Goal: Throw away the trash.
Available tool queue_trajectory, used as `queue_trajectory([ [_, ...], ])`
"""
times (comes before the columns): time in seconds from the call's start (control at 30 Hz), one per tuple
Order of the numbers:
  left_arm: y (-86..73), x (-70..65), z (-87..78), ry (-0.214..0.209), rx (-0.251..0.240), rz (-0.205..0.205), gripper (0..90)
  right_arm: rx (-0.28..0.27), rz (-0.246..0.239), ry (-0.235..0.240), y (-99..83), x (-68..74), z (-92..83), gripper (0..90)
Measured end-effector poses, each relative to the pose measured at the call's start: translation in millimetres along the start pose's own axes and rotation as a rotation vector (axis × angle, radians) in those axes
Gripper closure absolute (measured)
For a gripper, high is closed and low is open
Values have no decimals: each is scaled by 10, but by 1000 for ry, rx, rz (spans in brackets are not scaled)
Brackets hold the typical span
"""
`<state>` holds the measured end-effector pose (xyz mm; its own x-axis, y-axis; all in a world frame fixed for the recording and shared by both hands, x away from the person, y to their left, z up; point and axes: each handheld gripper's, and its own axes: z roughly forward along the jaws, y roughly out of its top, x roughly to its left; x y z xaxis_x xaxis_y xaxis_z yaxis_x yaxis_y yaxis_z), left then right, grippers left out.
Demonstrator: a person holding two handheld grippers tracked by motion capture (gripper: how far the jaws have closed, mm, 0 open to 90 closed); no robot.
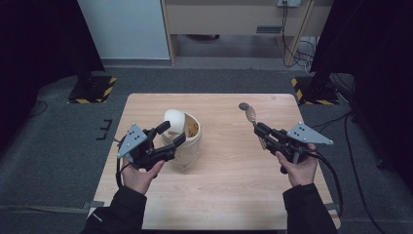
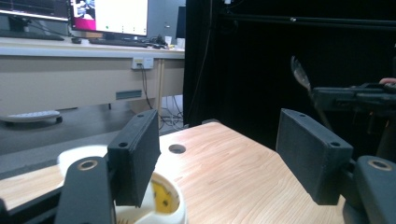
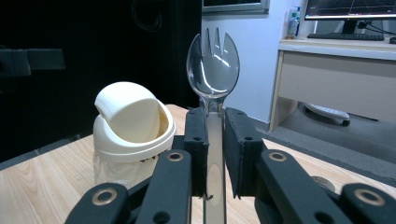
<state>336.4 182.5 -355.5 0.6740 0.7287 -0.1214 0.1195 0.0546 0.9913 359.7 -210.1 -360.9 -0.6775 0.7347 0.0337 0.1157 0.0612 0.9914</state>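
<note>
Only obstacle on table [image 1: 229, 190]: cream bin [image 1: 187, 141] at 10 o'clock of center, tilted lid [image 1: 174, 121], left gripper [image 1: 168, 138] right beside it. 12, 3 and 6 o'clock areas open wood; right gripper [image 1: 259, 130] with spork [image 1: 250, 113] hangs at 2 o'clock.

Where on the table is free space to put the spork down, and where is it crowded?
Free: the bare wood between the bin and the right gripper, and the strip along the table's near edge between the forearms. Crowded: the left side, where the open left gripper reaches around the bin. The right gripper grips the spork.
</note>
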Motion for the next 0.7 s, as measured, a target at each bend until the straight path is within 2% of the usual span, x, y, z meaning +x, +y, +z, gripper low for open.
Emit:
queue_trajectory([
  [0.37, 50, -174, 313, -39, -1, -19, 354, -6, -18, 29, -22, 58, 84, 799],
  [0.43, 63, -219, 397, -48, -1, -38, 367, -1, -23, 36, -40, 76, 104, 799],
  [0.57, 90, -265, 478, -56, 0, -46, 384, 9, -36, 45, -70, 111, 125, 799],
  [0.7, 120, -341, 599, -77, -13, -85, 405, 12, -33, 53, -88, 139, 143, 799],
])
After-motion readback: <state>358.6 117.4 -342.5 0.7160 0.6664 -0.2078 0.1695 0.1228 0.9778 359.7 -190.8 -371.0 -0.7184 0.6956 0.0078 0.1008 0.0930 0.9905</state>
